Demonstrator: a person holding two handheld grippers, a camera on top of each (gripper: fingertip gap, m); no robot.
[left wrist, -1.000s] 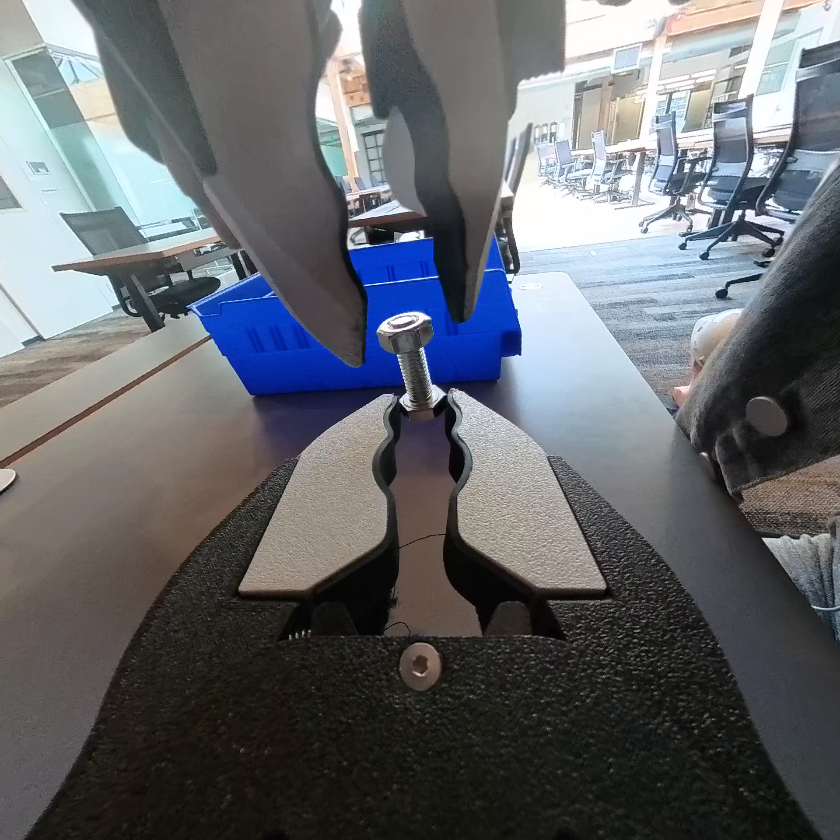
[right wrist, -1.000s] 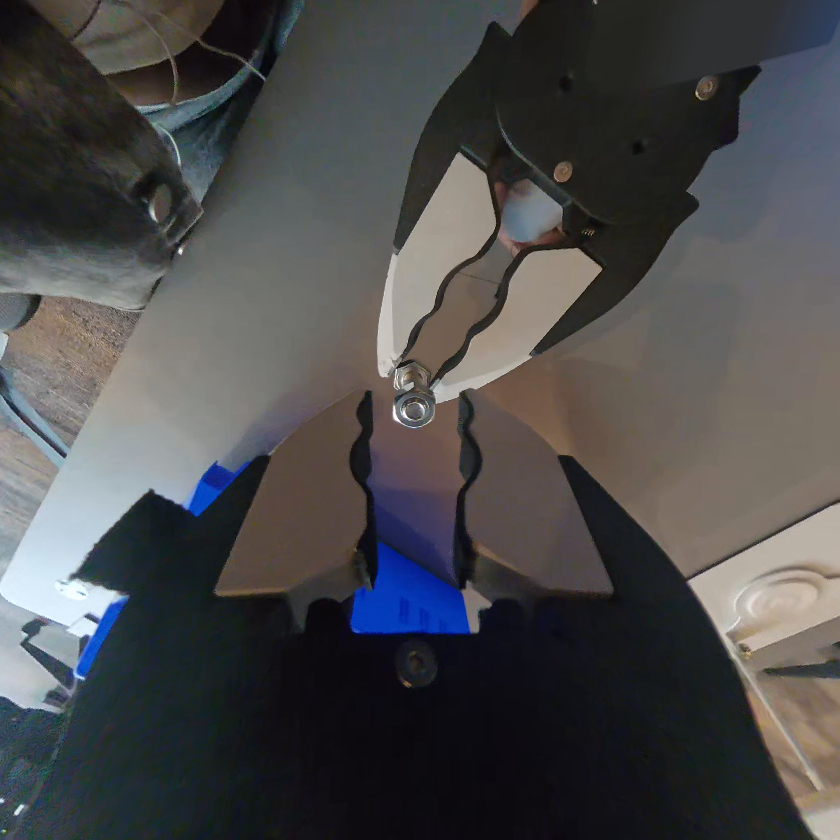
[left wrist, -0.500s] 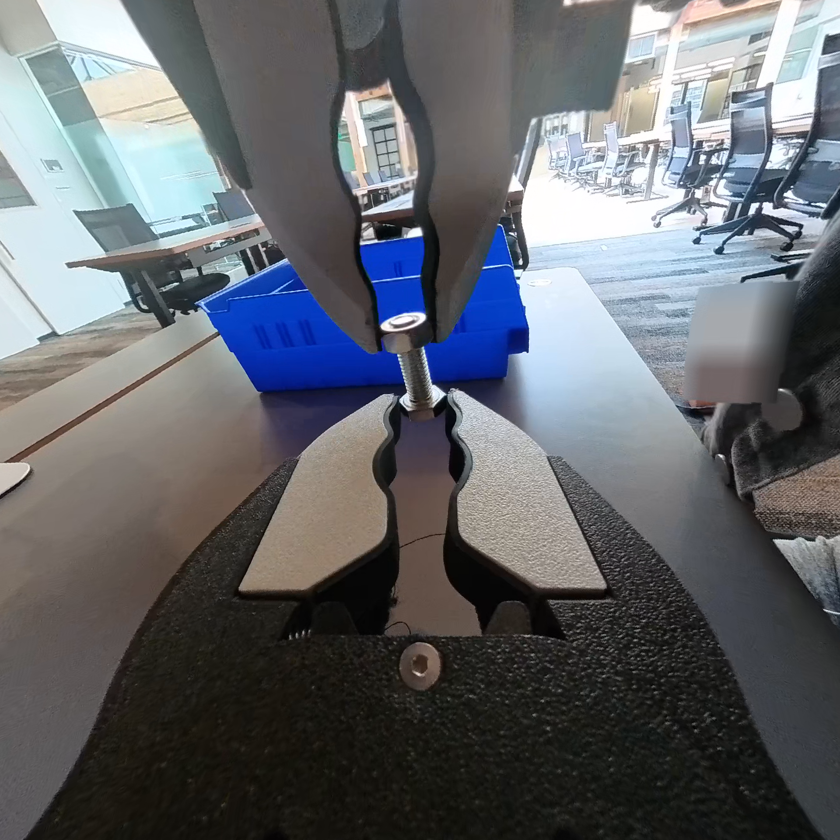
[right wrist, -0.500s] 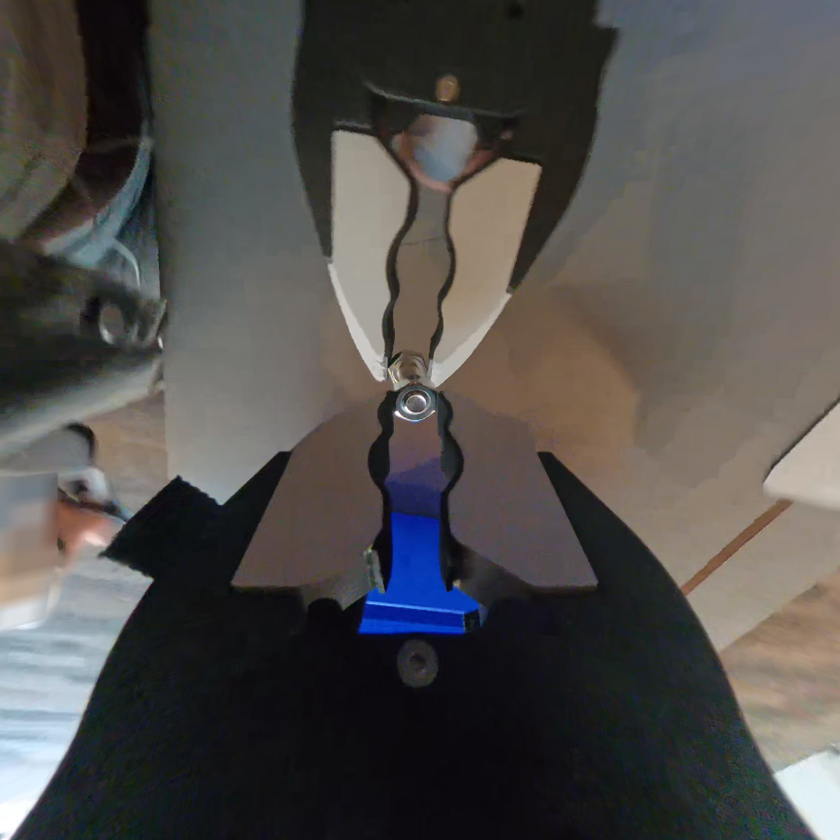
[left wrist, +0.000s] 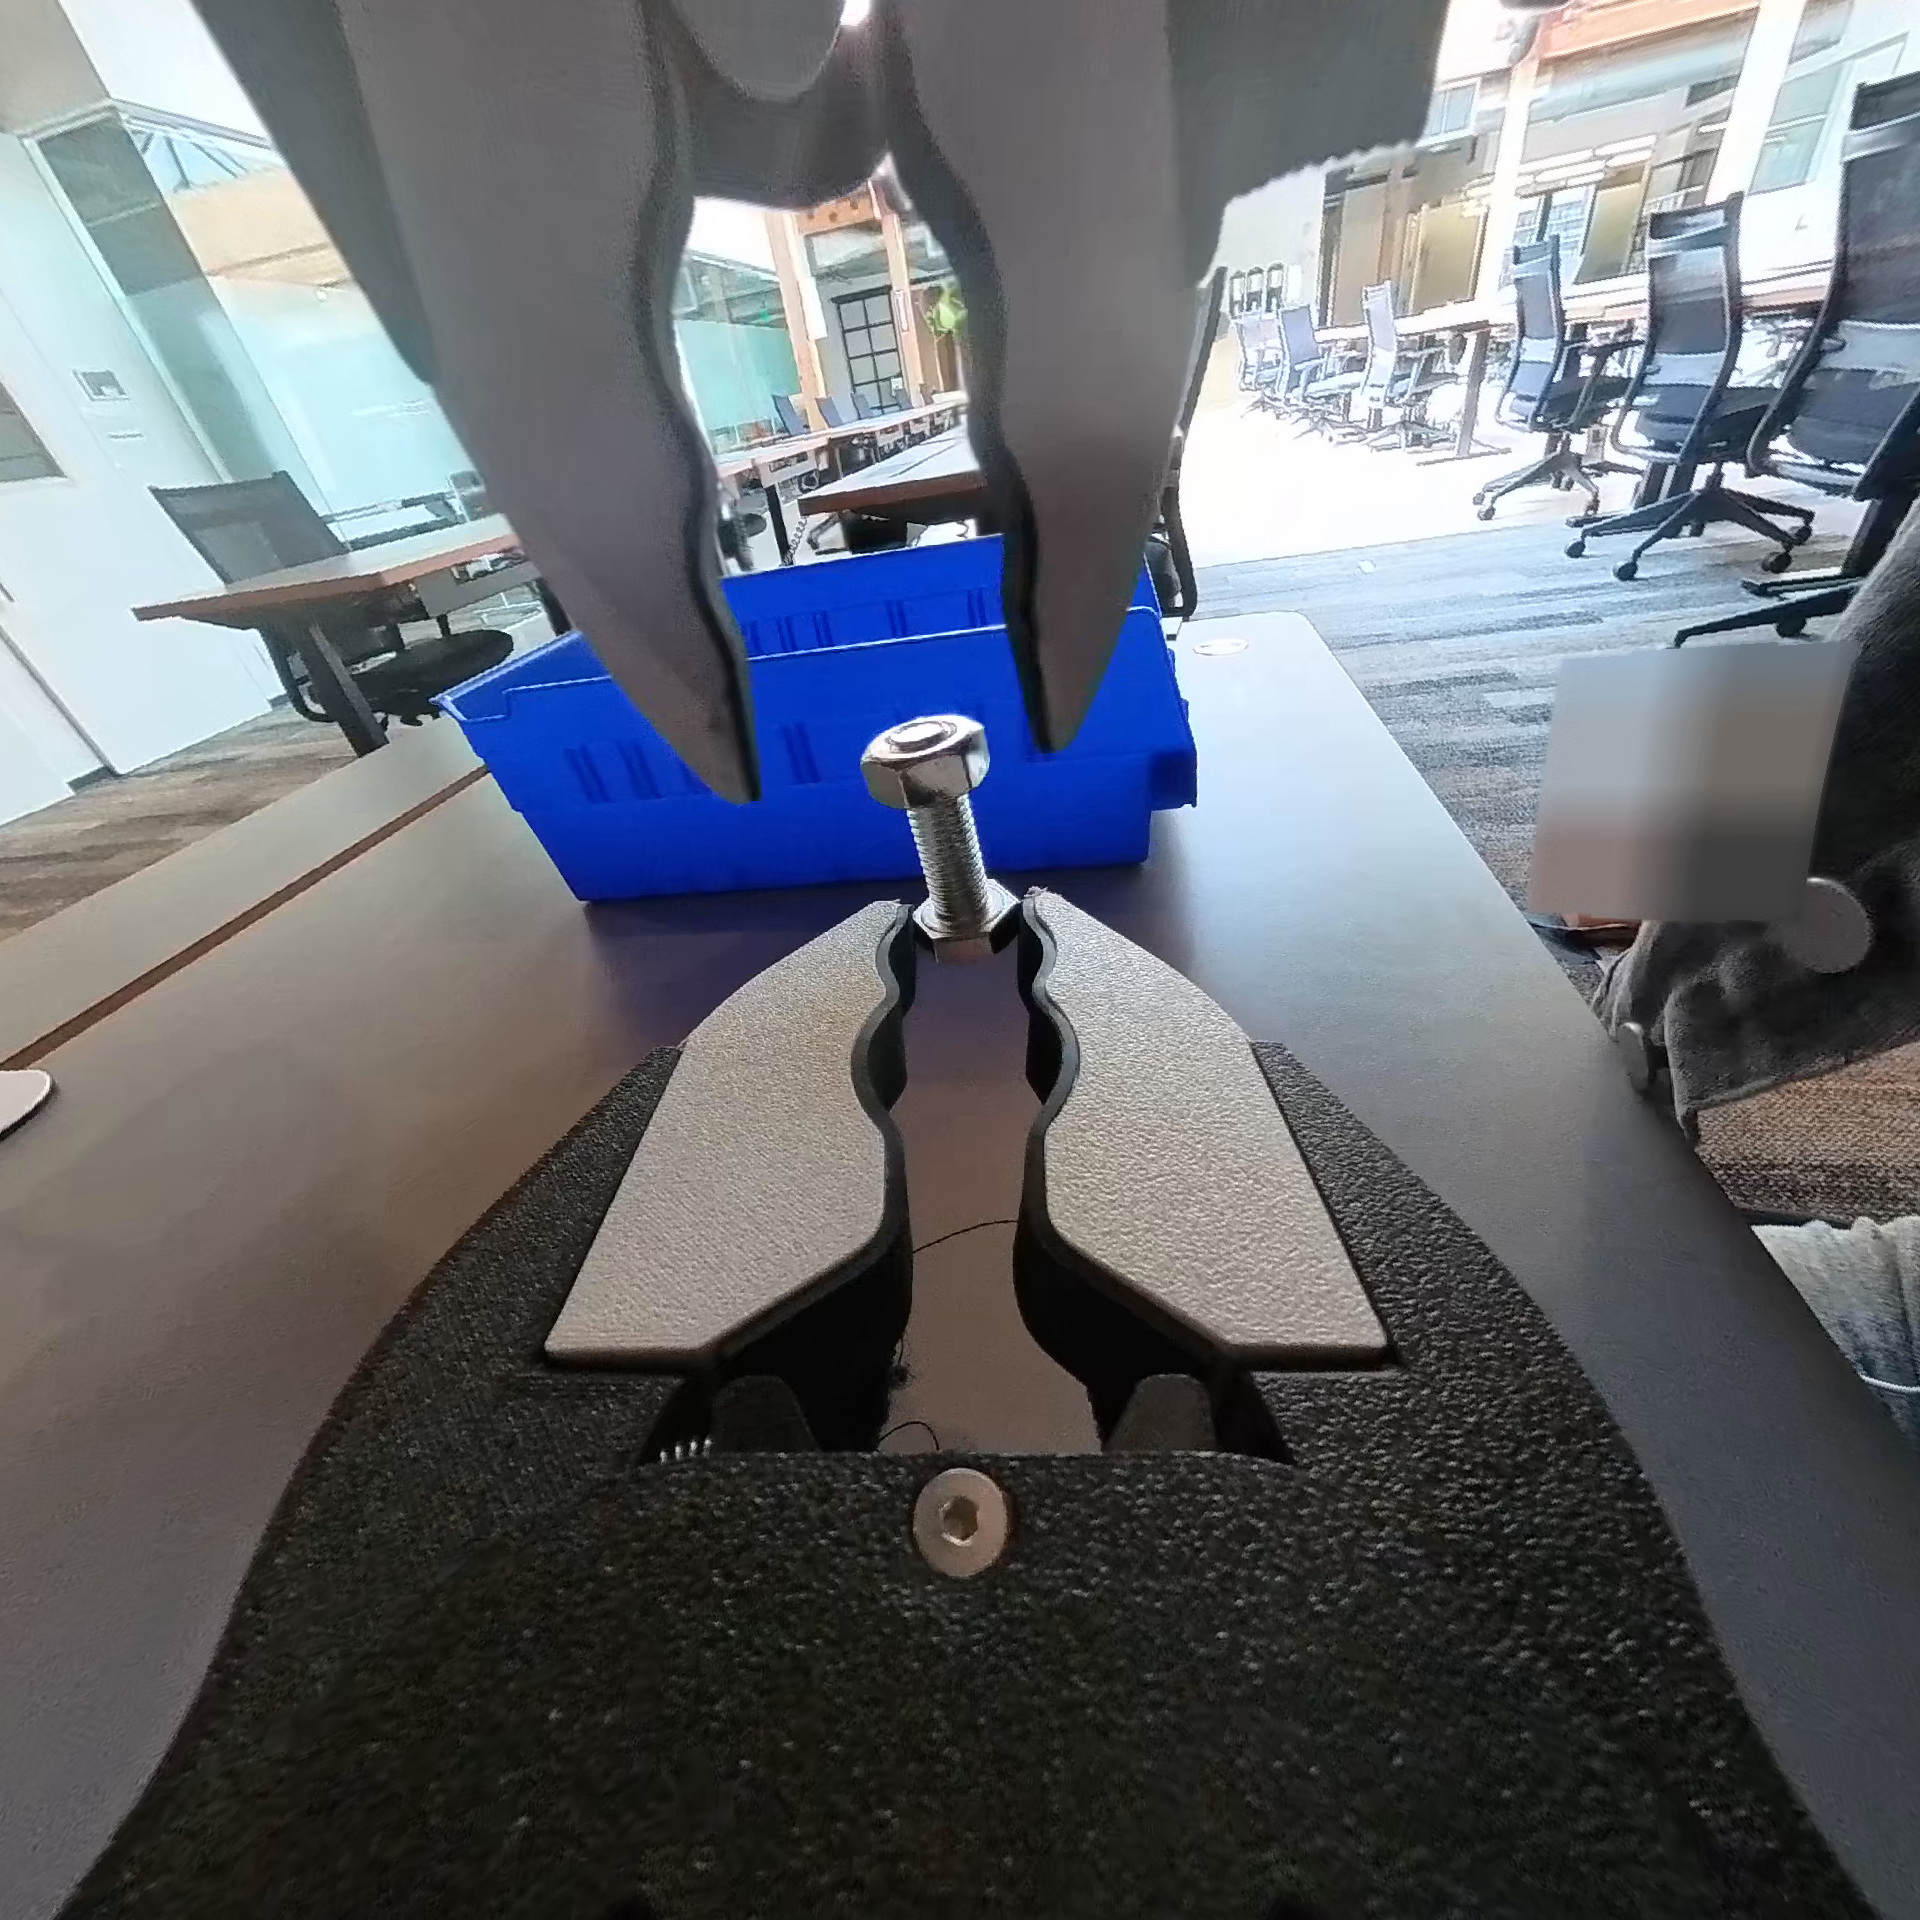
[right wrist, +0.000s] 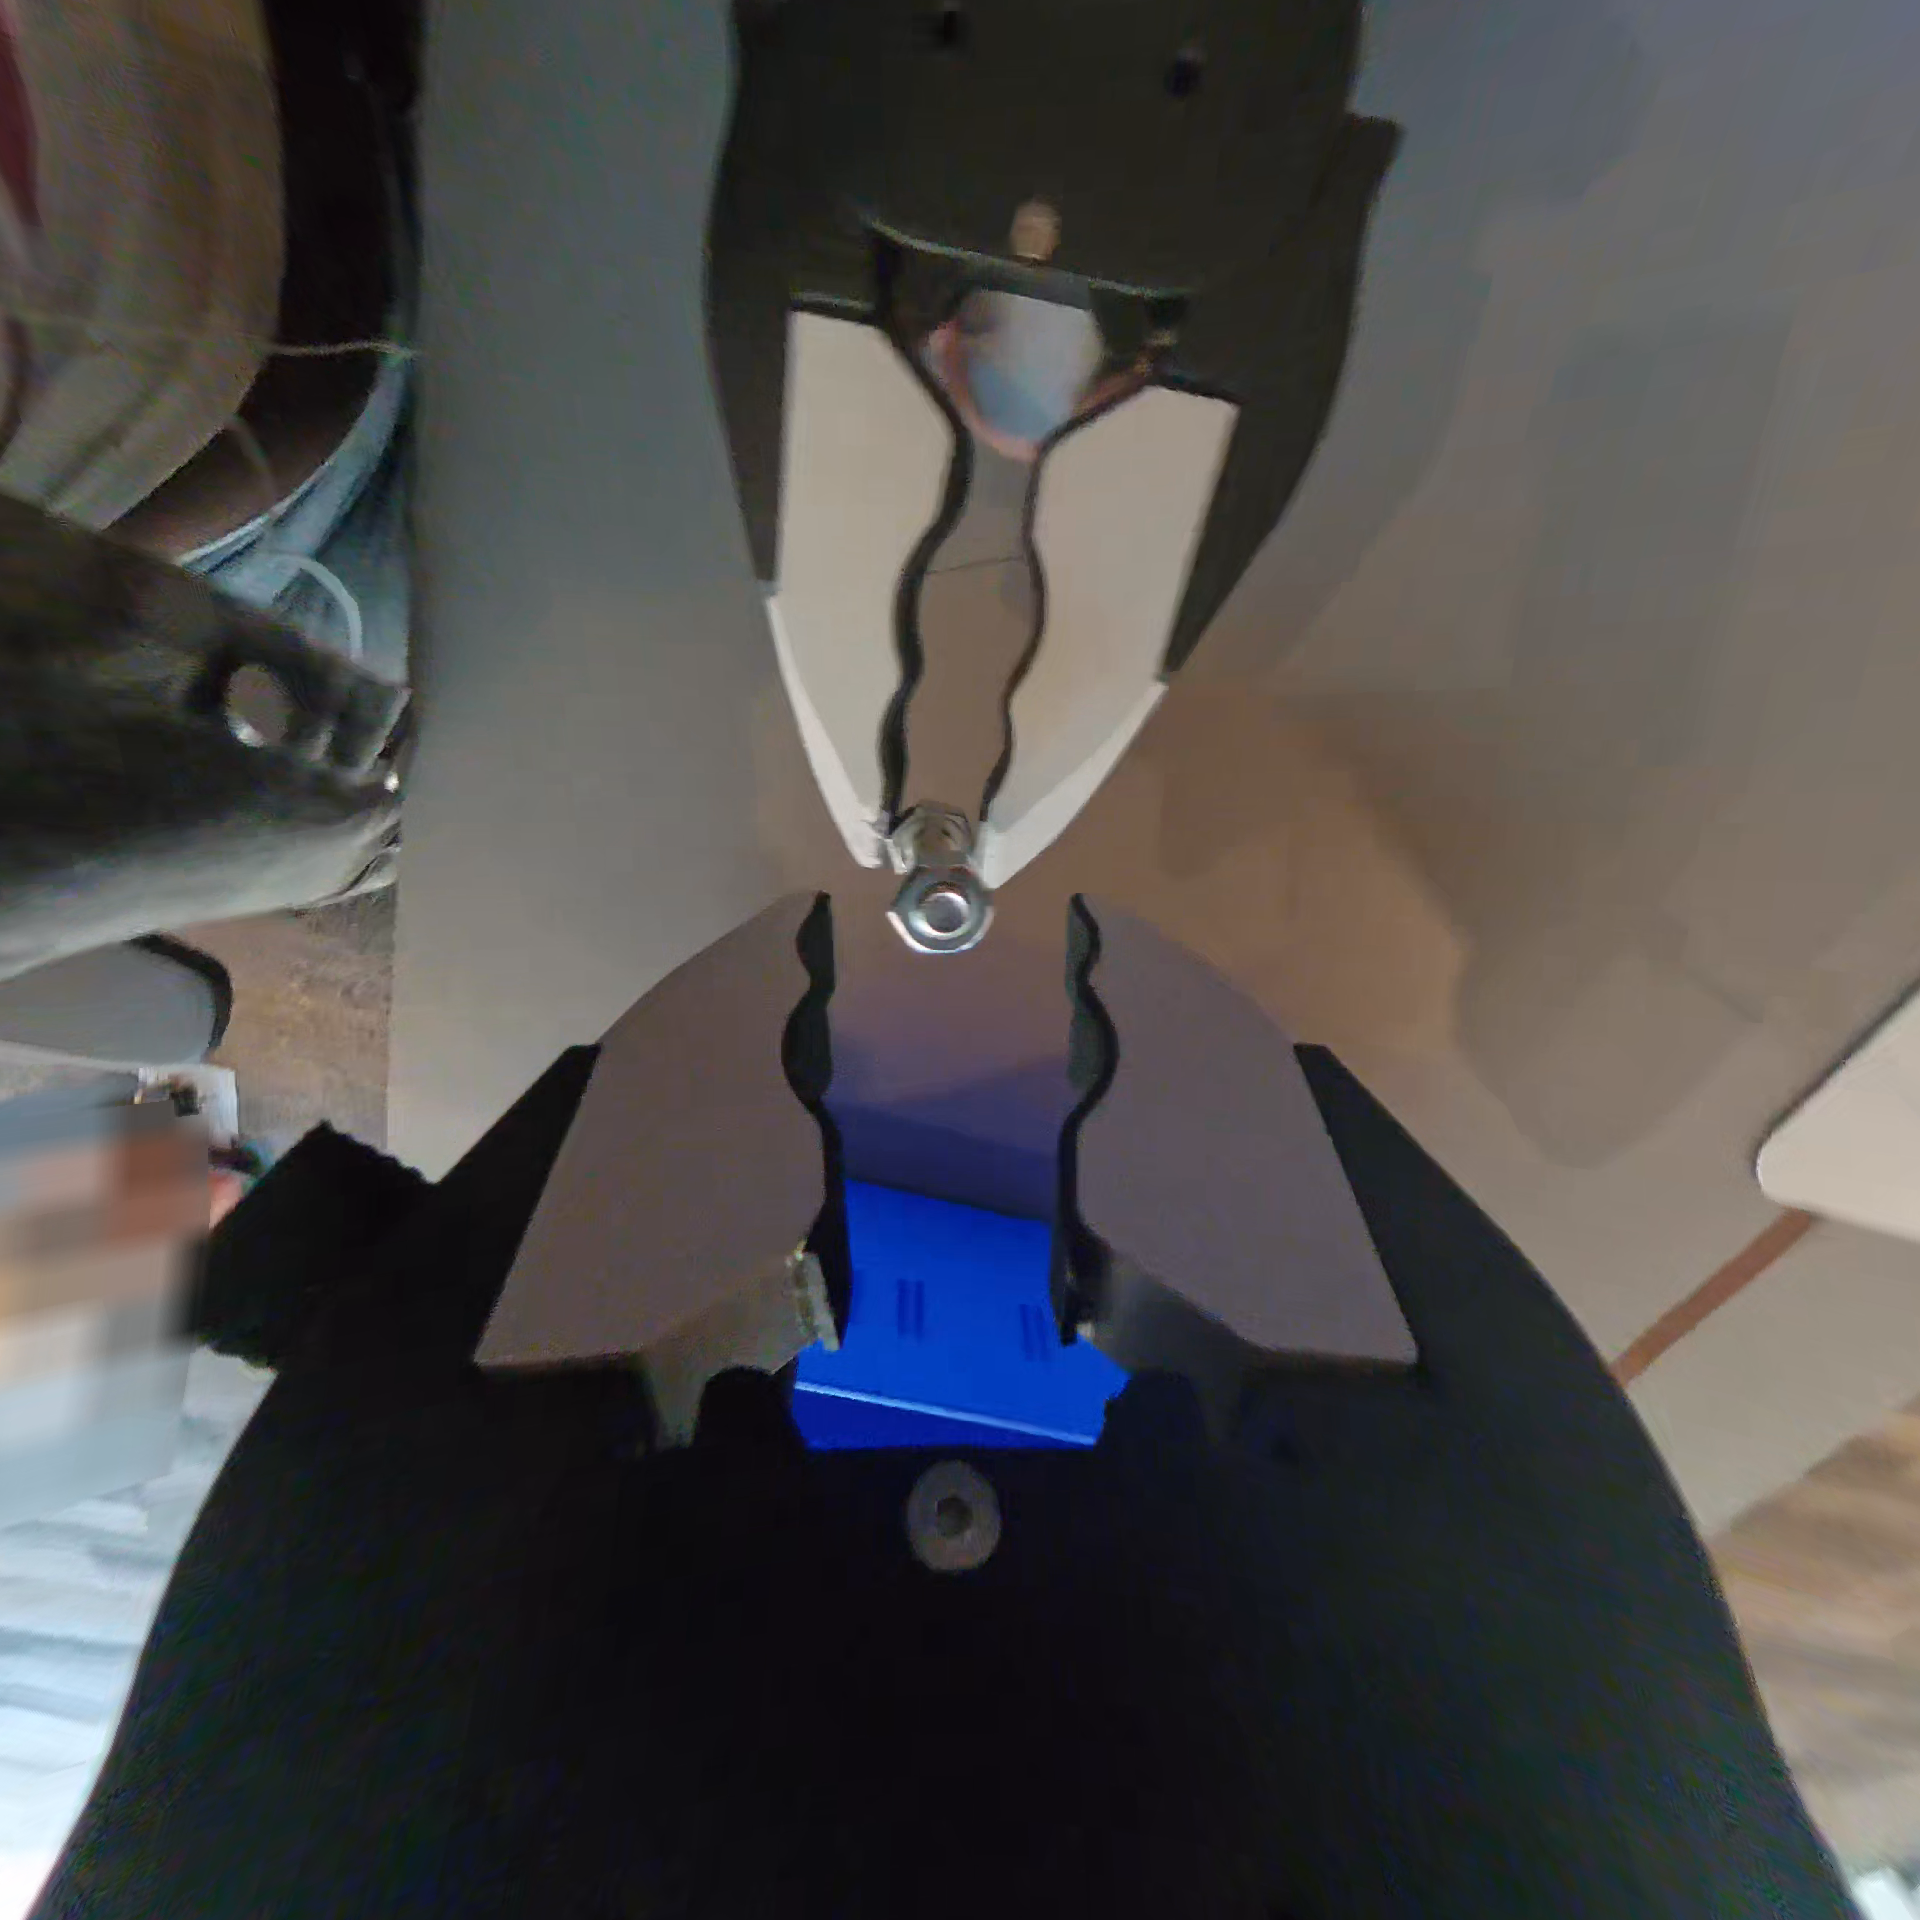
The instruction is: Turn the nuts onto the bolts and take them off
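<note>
room: open office behind the work, with rows of black office chairs point(left wrist: 1704, 416), wooden desks point(left wrist: 343, 582) and glass partitions on the left.
surface: dark table point(left wrist: 312, 1039) with a paler strip along its left edge; in the right wrist view it reads grey-beige point(right wrist: 582, 520).
bin: blue plastic bin point(left wrist: 831, 821) stands on the table just behind the bolt; a slice of it point(right wrist: 935, 1320) shows between the right gripper's fingers near their base.
bolt: silver bolt point(left wrist: 945, 862) stands upright, hex head at the top, threaded shank bare below it; from above point(right wrist: 940, 914) only the head end faces the camera.
nut: silver nut point(left wrist: 961, 935) sits at the low end of the shank, well down from the head, wedged between the left fingertips.
left gripper: left gripper point(left wrist: 961, 925) lies low along the table, fingers closed onto the nut at their very tips; seen from above point(right wrist: 935, 831) the tips pinch the nut the same way.
right gripper: right gripper point(left wrist: 894, 769) points down from above, fingers spread to either side of the bolt head and touching nothing; in its own view point(right wrist: 945, 935) the head sits in the gap between the tips, nearer the left one.
person: dark sleeve point(left wrist: 1766, 987) with round metal buttons at the table's right edge.
</note>
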